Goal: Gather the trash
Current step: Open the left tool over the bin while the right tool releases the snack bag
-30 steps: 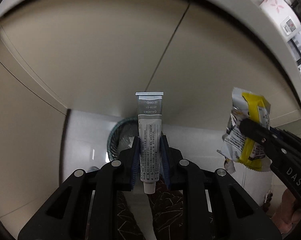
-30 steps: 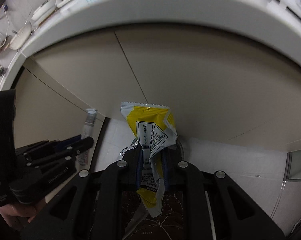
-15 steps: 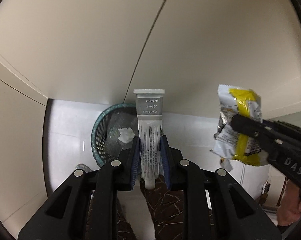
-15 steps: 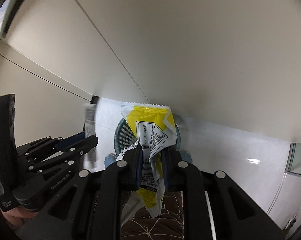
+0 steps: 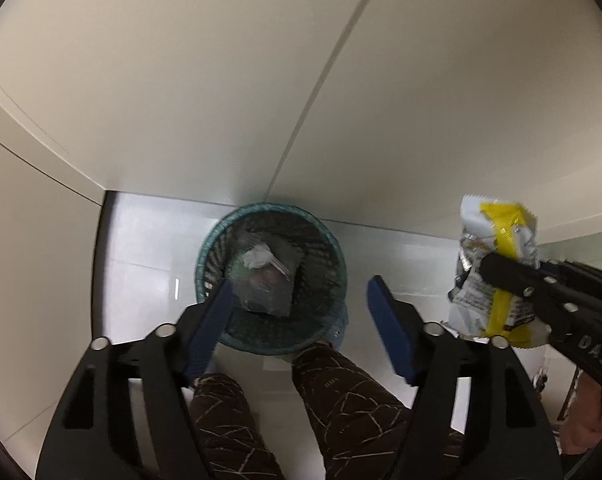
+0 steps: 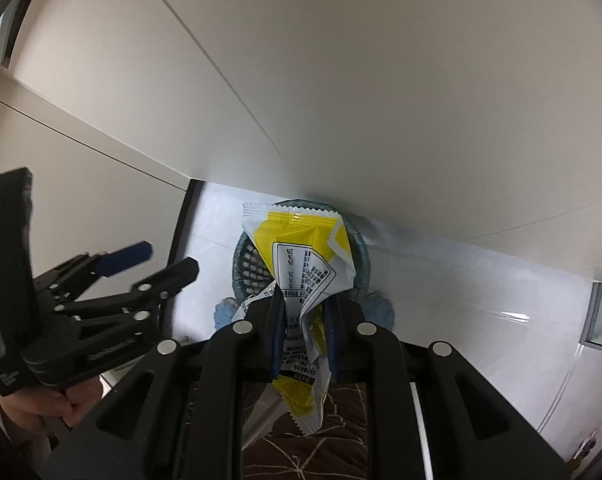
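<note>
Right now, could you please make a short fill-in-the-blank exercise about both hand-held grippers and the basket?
1. The right hand-held gripper is shut on a white and ____ wrapper.
2. The left hand-held gripper is ____ and holds nothing.
3. The teal mesh basket stands on the ____.

Missing words: yellow; open; floor

Beige cabinet doors (image 5: 221,80), white tiled floor (image 5: 141,248), brown patterned trousers (image 5: 341,408).

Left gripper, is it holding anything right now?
No, the left gripper is wide open with nothing between its blue pads, above the teal mesh wastebasket.
</note>
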The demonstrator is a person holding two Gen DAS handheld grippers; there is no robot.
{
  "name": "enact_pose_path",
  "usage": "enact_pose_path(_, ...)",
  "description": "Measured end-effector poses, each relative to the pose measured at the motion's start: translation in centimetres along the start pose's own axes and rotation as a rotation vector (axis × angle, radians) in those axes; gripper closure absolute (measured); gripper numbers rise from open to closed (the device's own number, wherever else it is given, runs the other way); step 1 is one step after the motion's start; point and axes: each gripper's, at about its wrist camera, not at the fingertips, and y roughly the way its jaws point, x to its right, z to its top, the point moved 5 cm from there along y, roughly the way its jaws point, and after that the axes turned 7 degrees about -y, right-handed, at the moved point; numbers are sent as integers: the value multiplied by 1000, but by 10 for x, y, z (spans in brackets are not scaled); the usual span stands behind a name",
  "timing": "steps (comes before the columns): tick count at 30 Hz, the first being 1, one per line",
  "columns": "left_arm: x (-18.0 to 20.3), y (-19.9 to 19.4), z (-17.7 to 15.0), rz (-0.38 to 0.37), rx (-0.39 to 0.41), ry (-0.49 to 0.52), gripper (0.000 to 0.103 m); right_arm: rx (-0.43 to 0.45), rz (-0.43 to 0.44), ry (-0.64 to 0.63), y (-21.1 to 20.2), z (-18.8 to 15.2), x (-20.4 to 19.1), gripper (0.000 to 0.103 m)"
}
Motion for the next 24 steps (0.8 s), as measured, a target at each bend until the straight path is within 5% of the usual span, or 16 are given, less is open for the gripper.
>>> enact_pose_path(6, -23, -12, 8, 34, 35, -30, 6, -18, 21, -31, 32, 6, -13, 86)
enact_pose_path(12, -41, -14, 11, 61, 21, -65, 6, -63, 9, -66, 67, 8, -23, 79)
enact_pose_path(24, -65, -7, 11, 82, 11, -95, 6, -50, -8, -73, 66, 1, -38, 65)
